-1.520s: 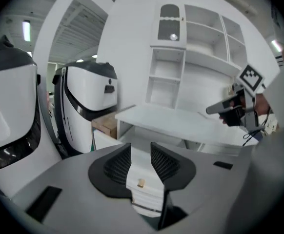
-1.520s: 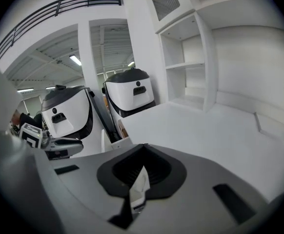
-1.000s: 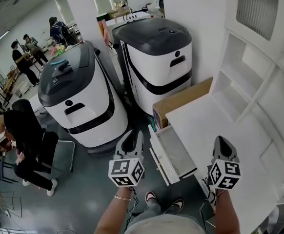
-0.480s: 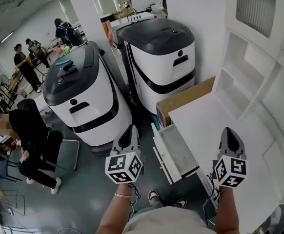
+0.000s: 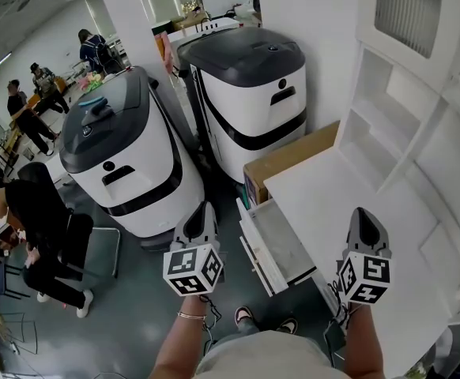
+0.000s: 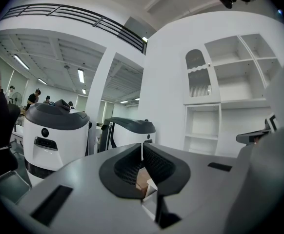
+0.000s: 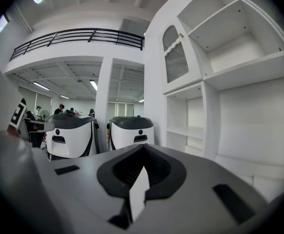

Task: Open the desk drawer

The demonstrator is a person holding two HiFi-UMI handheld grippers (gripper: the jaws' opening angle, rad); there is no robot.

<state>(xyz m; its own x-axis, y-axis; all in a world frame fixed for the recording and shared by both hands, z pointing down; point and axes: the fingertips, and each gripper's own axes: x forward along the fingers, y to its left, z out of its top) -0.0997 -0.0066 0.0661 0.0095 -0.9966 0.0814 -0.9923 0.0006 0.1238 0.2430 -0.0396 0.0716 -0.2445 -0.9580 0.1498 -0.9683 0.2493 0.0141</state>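
Observation:
The white desk (image 5: pixel 348 204) has its drawer (image 5: pixel 287 251) pulled out to the left, and the shallow grey inside looks empty. The drawer's white front (image 5: pixel 254 253) faces the floor gap. My left gripper (image 5: pixel 205 209) hangs in the air left of that front, apart from it, jaws shut on nothing. In the left gripper view its tips (image 6: pixel 142 144) meet, with a bit of white drawer edge (image 6: pixel 151 185) seen below them. My right gripper (image 5: pixel 362 214) hovers over the desk top near its front edge, and its tips (image 7: pixel 143 147) are shut with nothing held.
Two big white-and-grey machines (image 5: pixel 127 156) (image 5: pixel 250 85) stand left of the desk. A cardboard box (image 5: pixel 289 160) sits against the desk's far side. White shelves (image 5: pixel 396 125) rise at the desk's back. A seated person (image 5: pixel 32 212) and a chair (image 5: pixel 96 247) are at left.
The left gripper's jaws have gone from apart to shut. Both grippers have stayed about where they were. The drawer stands out as before.

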